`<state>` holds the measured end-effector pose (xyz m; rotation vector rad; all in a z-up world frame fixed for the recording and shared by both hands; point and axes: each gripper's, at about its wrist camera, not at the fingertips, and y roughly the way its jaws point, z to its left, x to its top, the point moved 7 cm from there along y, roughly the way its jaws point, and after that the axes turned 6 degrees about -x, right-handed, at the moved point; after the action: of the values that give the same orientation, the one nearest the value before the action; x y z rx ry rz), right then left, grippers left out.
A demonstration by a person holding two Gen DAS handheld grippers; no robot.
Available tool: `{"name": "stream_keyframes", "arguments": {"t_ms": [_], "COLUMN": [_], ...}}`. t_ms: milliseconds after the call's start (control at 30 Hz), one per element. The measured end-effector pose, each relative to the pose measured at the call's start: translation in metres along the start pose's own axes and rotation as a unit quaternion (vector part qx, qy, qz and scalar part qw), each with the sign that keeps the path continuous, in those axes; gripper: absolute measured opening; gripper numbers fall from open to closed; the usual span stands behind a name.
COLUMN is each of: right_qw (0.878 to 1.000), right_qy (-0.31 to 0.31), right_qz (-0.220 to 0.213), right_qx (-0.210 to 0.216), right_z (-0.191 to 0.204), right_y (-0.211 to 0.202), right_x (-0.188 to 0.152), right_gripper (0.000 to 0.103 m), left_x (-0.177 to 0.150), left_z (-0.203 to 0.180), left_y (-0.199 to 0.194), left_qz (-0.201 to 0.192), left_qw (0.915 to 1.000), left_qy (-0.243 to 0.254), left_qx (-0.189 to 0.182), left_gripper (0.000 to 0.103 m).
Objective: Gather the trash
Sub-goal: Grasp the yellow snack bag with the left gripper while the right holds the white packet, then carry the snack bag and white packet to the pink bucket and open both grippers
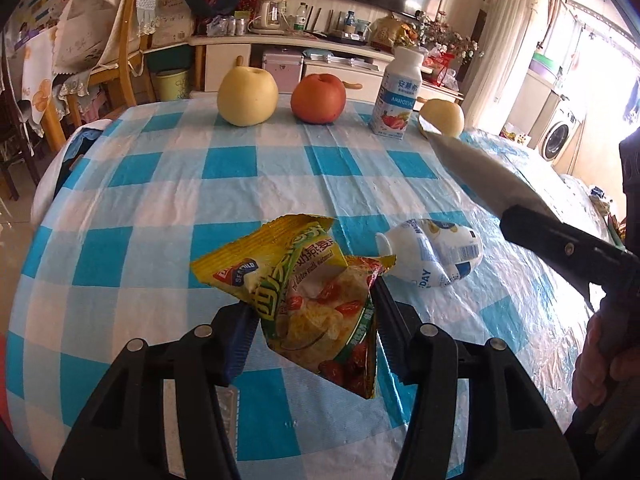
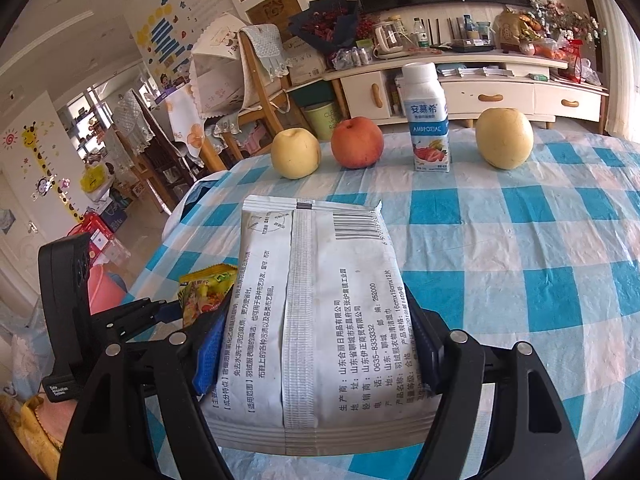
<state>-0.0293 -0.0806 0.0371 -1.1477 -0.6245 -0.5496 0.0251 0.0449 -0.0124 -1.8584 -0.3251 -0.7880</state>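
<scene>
Behind the desk [image 1: 168, 184] stands a cluttered living room: a low cabinet with bottles and a kettle, chairs draped in cloth, a washing machine near the bright window. A blue-and-white checked plastic cloth covers the desk. Along its far edge sit a pear [image 1: 247, 96], an apple [image 1: 318, 98], an upright yogurt bottle [image 1: 396, 92] and a second pear [image 2: 505, 138], lined up and intact, so they look like things to leave alone rather than trash.

The left gripper [image 1: 316, 320] is closed on a torn yellow snack wrapper [image 1: 304, 300], its pads pinching the crumpled foil from both sides. The wrapper seems lifted off the cloth, hanging between the fingers, which suits carrying it away. Just beyond it a squashed white bottle [image 1: 434, 254] lies on its side on the desk, untouched; crushed and tipped over, it reads as the next piece of trash.

The right gripper [image 2: 316, 344] clamps a flat white pouch [image 2: 316, 312] with printed text and a barcode, held wide across the pack's width with its printed back facing the camera. From the left view that pouch shows as a grey slab slanting in from the right, above the bottle. No bin is clearly identifiable as the destination, though a green bucket [image 1: 172, 84] stands on the floor past the desk.

With both grippers full, the bottle probably must wait until one load is dropped.
</scene>
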Motion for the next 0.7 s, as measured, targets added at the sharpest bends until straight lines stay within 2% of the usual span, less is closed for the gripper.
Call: {"name": "stream_keyframes", "arguments": {"t_ms": [233, 400, 567, 700], "right_qw": [1.000, 0.999, 0.999, 0.998], "right_qy": [-0.005, 0.001, -0.008, -0.026], "right_qz": [0.002, 0.003, 0.003, 0.007], "right_qx": [0.024, 0.040, 0.045, 0.051], "right_z": [0.023, 0.038, 0.058, 0.085], "right_y": [0.002, 0.001, 0.004, 0.009], "right_x": [-0.002, -0.001, 0.000, -0.003], "right_gripper": [0.075, 0.075, 0.075, 0.075], "left_x": [0.012, 0.017, 0.017, 0.011], "left_z": [0.026, 0.054, 0.093, 0.125], "left_y": [-0.037, -0.063, -0.092, -0.113], "left_qz": [-0.054, -0.087, -0.120, -0.143], "left_qw": [0.9973, 0.9911, 0.9773, 0.9611], "left_qy": [-0.047, -0.090, -0.152, -0.205], "left_qx": [0.014, 0.044, 0.085, 0.117], "left_gripper": [0.056, 0.056, 0.057, 0.057]}}
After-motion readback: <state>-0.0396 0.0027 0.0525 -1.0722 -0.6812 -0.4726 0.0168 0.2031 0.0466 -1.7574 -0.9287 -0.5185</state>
